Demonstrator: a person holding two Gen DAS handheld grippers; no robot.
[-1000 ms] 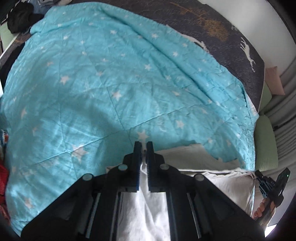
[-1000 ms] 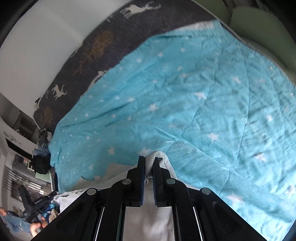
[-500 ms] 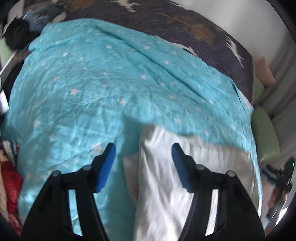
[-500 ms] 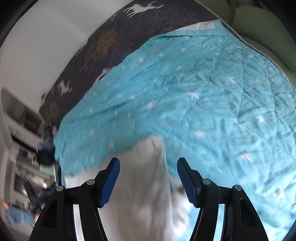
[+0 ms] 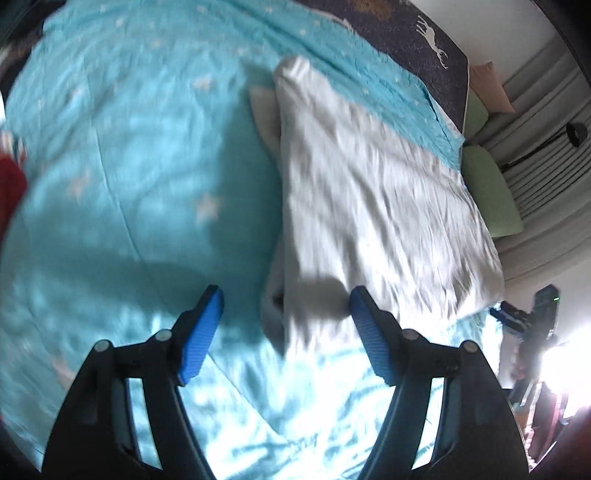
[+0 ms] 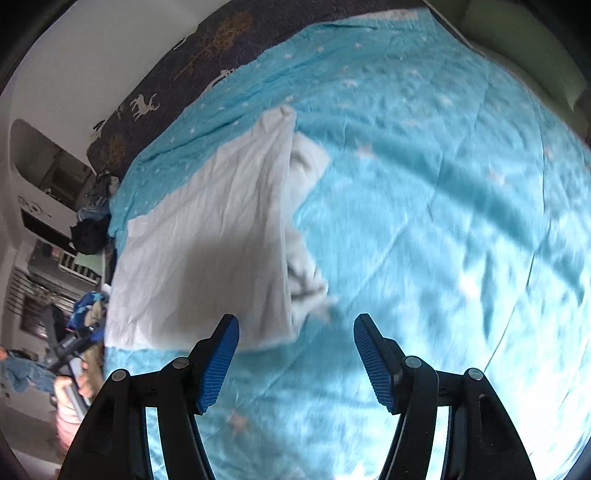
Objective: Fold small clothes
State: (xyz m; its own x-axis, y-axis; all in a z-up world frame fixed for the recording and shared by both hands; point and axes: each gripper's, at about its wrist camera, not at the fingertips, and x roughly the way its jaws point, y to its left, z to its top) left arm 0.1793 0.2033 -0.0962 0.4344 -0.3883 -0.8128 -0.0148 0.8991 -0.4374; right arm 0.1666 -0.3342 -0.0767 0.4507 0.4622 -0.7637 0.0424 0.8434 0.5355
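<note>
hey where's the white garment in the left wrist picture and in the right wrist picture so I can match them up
Left wrist: the white garment lies flat right of centre, running from the upper middle down towards the right blue pad.
Right wrist: the white garment lies left of centre, above the left blue pad.
Shared landmark: the turquoise star-print quilt under it, edged by the dark deer-print cover.

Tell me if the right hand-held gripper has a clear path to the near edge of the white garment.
Probably yes. The right hand-held gripper is open and empty, and the white garment lies flat on the blue quilt just ahead and to its left, with nothing between them. The picture is blurred, so the exact gap is unclear.
</note>
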